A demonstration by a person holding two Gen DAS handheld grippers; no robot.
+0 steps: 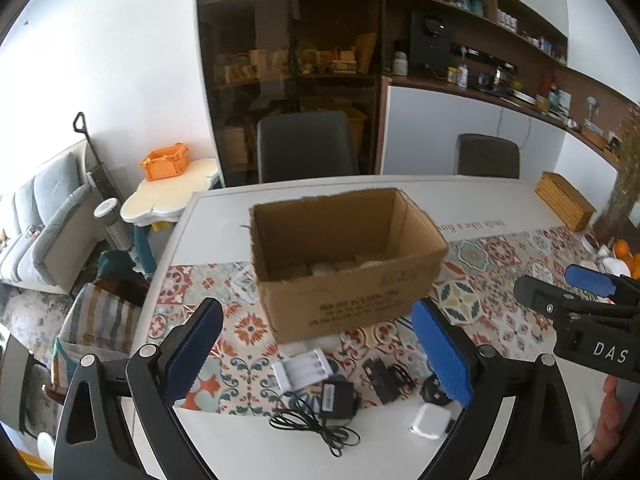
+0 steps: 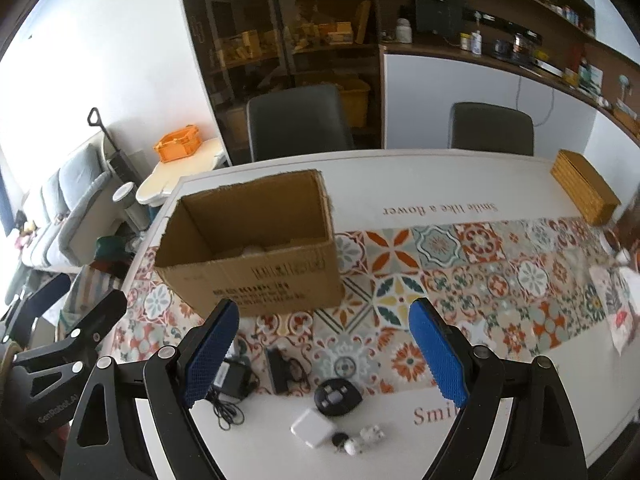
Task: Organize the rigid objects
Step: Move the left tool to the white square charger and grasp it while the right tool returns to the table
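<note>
The open brown cardboard box (image 1: 344,264) already holds a few pale items, hard to identify. At its six o'clock, a black power adapter (image 1: 338,398), white battery charger (image 1: 302,370) and white square plug (image 2: 313,428) still lie on the surface (image 2: 440,184). The left gripper (image 1: 320,360) and right gripper (image 2: 326,354) are both spread wide and empty.

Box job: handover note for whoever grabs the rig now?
Left gripper: open, empty, above the table's near edge.
Right gripper: open, empty, beside it.
Box: open on the patterned runner, some pale items already at its bottom; cannot tell what.
Still on the table, in front of the box: white battery charger, black adapter with cord, black block, white cube plug, round black piece, small white bits.
Left: box these up.
</note>
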